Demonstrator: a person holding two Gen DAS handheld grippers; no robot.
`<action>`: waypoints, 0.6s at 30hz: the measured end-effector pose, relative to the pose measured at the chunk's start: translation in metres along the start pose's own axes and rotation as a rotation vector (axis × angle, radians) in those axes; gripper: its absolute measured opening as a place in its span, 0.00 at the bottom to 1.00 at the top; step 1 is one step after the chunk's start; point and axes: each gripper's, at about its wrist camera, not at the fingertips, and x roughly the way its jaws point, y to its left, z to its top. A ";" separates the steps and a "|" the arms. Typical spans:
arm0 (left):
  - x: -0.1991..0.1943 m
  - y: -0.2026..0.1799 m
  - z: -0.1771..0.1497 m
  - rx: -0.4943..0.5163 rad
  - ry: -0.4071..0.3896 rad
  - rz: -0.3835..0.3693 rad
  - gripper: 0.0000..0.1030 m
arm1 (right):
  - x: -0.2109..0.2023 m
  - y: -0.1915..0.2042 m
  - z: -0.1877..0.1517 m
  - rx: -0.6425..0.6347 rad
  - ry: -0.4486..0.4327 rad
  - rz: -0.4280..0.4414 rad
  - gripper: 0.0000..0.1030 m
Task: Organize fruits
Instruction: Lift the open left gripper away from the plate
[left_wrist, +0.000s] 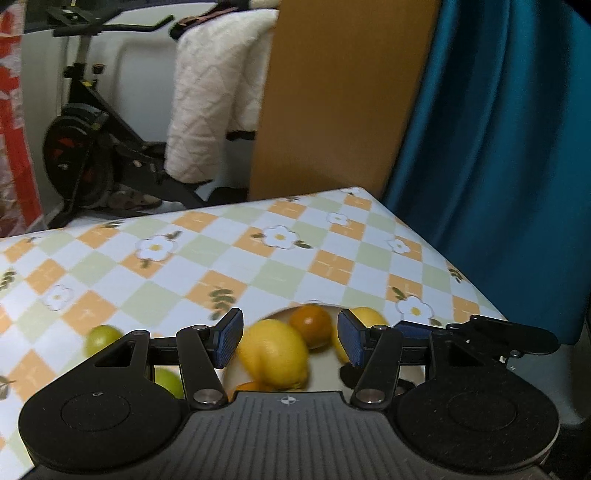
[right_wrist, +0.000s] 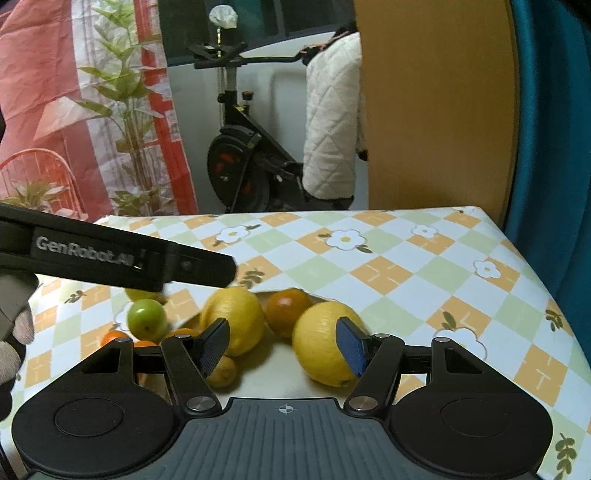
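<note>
Fruits sit heaped on a pale plate (right_wrist: 280, 373) on the checked, flowered tablecloth (right_wrist: 424, 273): two big lemons (right_wrist: 321, 343), a dark orange (right_wrist: 286, 310) at twelve o'clock between them, a small yellow fruit (right_wrist: 223, 371) at seven. A green fruit (right_wrist: 146, 319) lies off the plate at nine o'clock. My right gripper (right_wrist: 284, 349) hangs above the plate, its jaws spread with nothing pinched. My left gripper (left_wrist: 290, 341) hovers over the same pile, its jaws also spread and empty, a lemon (left_wrist: 275, 352) showing between them, another green fruit (left_wrist: 101, 338) at nine.
</note>
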 end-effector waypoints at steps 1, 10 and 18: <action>-0.004 0.005 0.000 -0.005 -0.004 0.009 0.57 | 0.000 0.003 0.001 -0.001 0.000 0.005 0.58; -0.038 0.051 -0.009 -0.038 -0.025 0.100 0.58 | 0.004 0.037 0.004 -0.035 0.012 0.053 0.58; -0.060 0.090 -0.021 -0.085 -0.029 0.175 0.58 | 0.010 0.061 0.006 -0.070 0.029 0.091 0.58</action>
